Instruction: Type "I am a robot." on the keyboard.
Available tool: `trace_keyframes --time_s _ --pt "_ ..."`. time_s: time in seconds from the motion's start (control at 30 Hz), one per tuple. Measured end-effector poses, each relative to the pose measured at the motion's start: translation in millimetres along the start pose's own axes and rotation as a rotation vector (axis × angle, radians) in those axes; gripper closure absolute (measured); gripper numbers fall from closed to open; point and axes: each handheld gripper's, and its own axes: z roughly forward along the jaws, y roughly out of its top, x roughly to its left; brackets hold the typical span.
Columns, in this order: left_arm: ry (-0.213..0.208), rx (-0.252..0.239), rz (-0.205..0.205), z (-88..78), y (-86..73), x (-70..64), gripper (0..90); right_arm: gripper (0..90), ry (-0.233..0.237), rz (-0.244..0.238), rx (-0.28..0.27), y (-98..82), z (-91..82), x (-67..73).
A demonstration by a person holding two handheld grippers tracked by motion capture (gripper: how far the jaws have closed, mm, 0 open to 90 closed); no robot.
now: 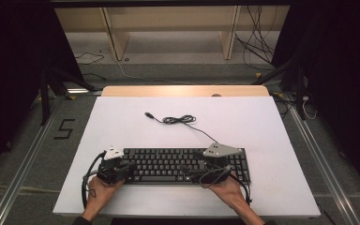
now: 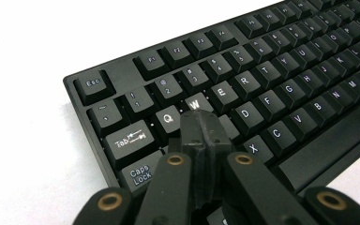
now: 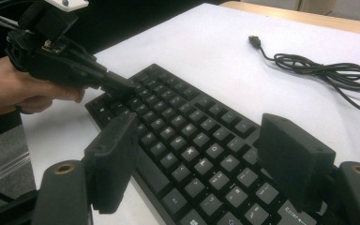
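I keep my left gripper (image 2: pixel 201 129) pinched shut into one blunt tip to poke the keyboard (image 2: pixel 262 89); my right gripper (image 3: pixel 201 159) hovers spread wide above its keys, empty.
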Motion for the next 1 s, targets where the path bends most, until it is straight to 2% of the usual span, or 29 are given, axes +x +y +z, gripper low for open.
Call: trace_keyframes --time_s 0.5,0.67,0.73,0.77,0.93,1.0 --pt "-0.015 -0.088 -0.024 -13.0 3.5 0.1 88.6 30.3 0.001 -0.001 -0.006 0.3 0.2 0.0" --pt "-0.042 -0.092 -0.023 -14.0 3.1 -0.4 78.3 30.3 0.001 -0.001 -0.007 0.4 0.4 0.1" --pt "-0.061 -0.108 -0.029 -14.9 3.1 -0.8 70.6 30.3 0.001 -0.003 -0.009 0.4 0.4 0.1" --pt "-0.067 -0.116 -0.03 -15.6 3.2 -1.3 69.8 30.3 0.0 -0.003 -0.009 0.4 0.4 0.0" --pt "-0.083 -0.136 -0.034 -18.1 3.0 -3.2 60.4 30.3 -0.002 -0.002 -0.009 0.5 0.7 0.0" --pt "-0.083 -0.147 -0.039 -19.3 3.4 -4.1 53.6 30.3 0.0 -0.002 -0.009 0.6 0.9 0.1"
